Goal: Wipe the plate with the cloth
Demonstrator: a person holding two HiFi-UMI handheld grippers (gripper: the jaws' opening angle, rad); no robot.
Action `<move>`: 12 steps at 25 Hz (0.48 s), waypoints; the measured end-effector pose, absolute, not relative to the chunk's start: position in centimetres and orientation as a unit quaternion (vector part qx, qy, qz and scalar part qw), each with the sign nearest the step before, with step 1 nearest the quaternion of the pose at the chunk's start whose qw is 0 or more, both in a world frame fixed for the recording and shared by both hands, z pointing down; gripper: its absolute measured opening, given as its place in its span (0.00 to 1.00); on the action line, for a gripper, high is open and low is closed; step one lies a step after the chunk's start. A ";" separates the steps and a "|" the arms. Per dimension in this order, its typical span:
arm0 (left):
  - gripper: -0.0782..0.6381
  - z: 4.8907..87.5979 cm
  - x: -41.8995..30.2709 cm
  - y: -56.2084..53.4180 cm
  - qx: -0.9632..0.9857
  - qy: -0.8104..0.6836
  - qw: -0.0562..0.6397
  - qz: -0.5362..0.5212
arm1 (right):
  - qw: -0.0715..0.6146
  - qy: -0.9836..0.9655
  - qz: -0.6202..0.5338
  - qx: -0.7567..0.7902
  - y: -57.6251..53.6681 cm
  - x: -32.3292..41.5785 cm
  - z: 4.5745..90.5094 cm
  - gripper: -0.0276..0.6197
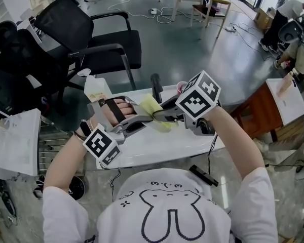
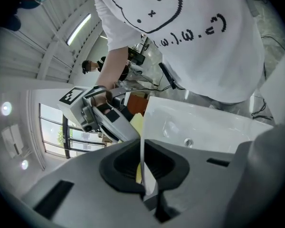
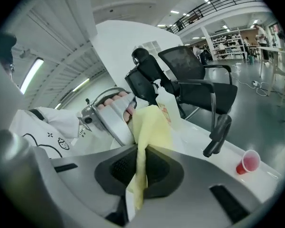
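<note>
- Gripping thin white plate (image 2: 142,148) edge-on in clenched left tool (image 1: 137,121), above white bench (image 1: 157,148).
- Pinching soft yellow cloth (image 3: 151,127) in clenched right tool (image 1: 168,114), right against plate.

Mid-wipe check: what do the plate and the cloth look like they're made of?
The plate looks rigid, white and smooth, with a thin straight edge: plastic or glazed ceramic, I can't tell which. The cloth is pale yellow, matte soft fabric, perhaps microfibre: it creases and hangs limp.
</note>
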State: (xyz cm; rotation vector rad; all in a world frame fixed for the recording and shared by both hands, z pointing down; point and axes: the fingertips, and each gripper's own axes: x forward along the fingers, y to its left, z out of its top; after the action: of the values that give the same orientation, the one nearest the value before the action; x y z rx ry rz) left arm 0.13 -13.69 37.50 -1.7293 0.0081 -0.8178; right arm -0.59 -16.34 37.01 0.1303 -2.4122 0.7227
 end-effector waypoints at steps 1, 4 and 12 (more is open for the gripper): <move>0.14 37.5 0.1 -13.6 -0.737 0.002 0.577 -0.351 | 0.312 -0.908 0.275 0.047 -16.4 -0.6 37.4 0.10; 0.14 37.7 0.1 -13.4 -0.737 -0.004 0.576 -0.354 | 0.327 -0.900 0.284 0.045 -16.7 -0.2 38.6 0.10; 0.14 37.6 -0.2 -13.3 -0.734 0.003 0.578 -0.357 | 0.355 -0.876 0.314 0.092 -19.0 1.6 42.8 0.10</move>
State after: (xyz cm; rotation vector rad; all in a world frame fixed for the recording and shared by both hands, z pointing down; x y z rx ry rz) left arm -0.23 -13.31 37.65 -1.7159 0.0077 -0.8343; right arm 1.55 -18.98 42.77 0.2384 -2.2637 0.8103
